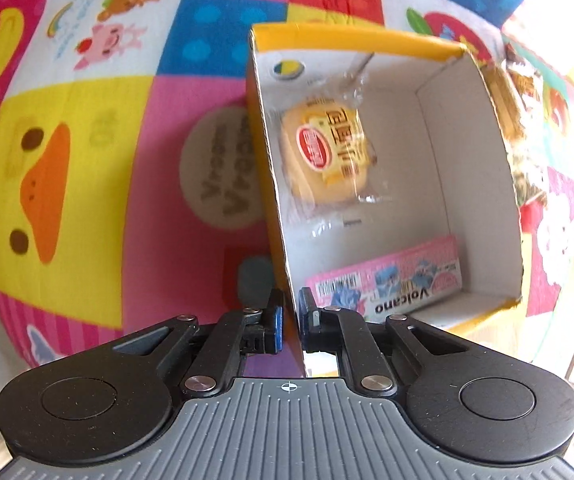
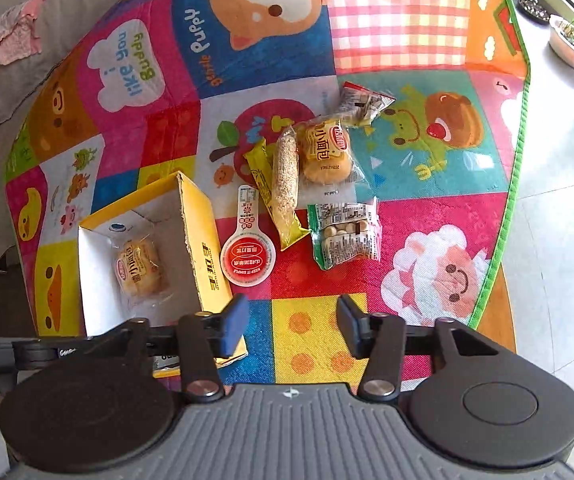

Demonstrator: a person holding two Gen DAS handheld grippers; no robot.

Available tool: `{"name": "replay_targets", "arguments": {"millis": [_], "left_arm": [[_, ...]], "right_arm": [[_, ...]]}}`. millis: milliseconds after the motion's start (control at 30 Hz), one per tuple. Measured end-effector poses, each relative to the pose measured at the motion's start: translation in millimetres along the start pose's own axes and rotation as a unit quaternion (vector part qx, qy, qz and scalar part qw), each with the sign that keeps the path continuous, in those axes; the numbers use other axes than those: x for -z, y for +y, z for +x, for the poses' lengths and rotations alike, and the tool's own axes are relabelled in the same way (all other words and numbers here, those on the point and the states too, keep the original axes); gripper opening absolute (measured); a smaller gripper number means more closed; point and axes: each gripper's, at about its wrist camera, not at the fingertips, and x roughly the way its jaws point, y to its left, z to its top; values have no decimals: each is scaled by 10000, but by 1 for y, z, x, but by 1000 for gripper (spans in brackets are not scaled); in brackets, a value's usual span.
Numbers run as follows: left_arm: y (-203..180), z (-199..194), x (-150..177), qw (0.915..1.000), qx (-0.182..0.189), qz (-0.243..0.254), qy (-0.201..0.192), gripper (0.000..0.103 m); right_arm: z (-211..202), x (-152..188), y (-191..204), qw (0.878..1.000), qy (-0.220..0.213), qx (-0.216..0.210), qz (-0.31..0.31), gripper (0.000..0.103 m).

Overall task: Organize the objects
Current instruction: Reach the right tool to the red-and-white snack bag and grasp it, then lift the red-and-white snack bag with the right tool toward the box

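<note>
A yellow cardboard box (image 1: pixel 431 44) with a white inside lies on the colourful play mat. My left gripper (image 1: pixel 291 312) is shut on the box's near-left wall. Inside lie a wrapped bun (image 1: pixel 329 152) and a pink Volcano pack (image 1: pixel 387 280). The right wrist view shows the box (image 2: pixel 203 224) with the bun (image 2: pixel 139 270) at the left. My right gripper (image 2: pixel 291 322) is open and empty above the mat, right of the box. Beyond it lie loose snacks: a red-and-white spoon-shaped pack (image 2: pixel 247 252), a sesame stick (image 2: pixel 285 176), a second bun (image 2: pixel 325 152) and a green peanut bag (image 2: pixel 345 234).
A yellow bar (image 2: pixel 271 196) lies under the sesame stick and a small crinkled packet (image 2: pixel 363 104) sits behind the bun. The mat's green edge (image 2: pixel 515 184) meets grey floor at the right. Plant pots (image 2: pixel 571 40) stand far right. A sofa with cloth (image 2: pixel 11 40) is at the left.
</note>
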Motion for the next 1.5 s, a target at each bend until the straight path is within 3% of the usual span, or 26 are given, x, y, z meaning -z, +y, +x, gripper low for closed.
{"name": "replay_targets", "arguments": {"millis": [300, 433, 633, 733, 800, 900, 1000, 1067, 1267, 1300, 1333, 1367, 1500], "left_arm": [[-6, 36, -8, 9972, -189, -455, 555, 9], [-4, 35, -21, 9957, -140, -849, 341, 8], [-4, 20, -67, 9947, -401, -923, -211, 8], [-7, 15, -73, 9942, -499, -925, -241, 8], [-10, 15, -72, 9941, -605, -876, -191, 8], [-12, 18, -61, 9939, -721, -828, -42, 9], [-11, 24, -47, 9938, -728, -833, 74, 9], [-12, 27, -44, 9943, -716, -777, 146, 9], [-13, 34, -52, 9957, -695, -591, 159, 9], [-13, 35, -52, 9962, -691, -512, 149, 9], [-13, 38, -53, 9967, -685, -425, 135, 9], [-13, 39, -53, 9971, -665, -352, 116, 9], [-9, 42, -44, 9987, -457, -219, 56, 9]], "right_arm": [[41, -62, -23, 9993, -133, 327, -72, 53], [79, -92, -52, 9990, -47, 449, 1, 53], [119, -155, -106, 9933, -171, 154, 1136, 58], [143, -185, -109, 9928, -121, 211, 1169, 60], [163, -203, -106, 9937, 33, 270, 1084, 68], [185, -218, -93, 9958, 209, 517, 720, 68], [190, -218, -75, 9971, 162, 740, 54, 66], [186, -211, -72, 9976, 218, 636, -152, 62], [134, -171, -103, 9990, 26, 287, 355, 57], [124, -161, -108, 9987, 2, 281, 415, 53], [115, -152, -112, 9986, 25, 250, 461, 40], [106, -140, -118, 9982, 141, 185, 555, 14], [66, -93, -120, 9971, 123, 238, 707, 13]]}}
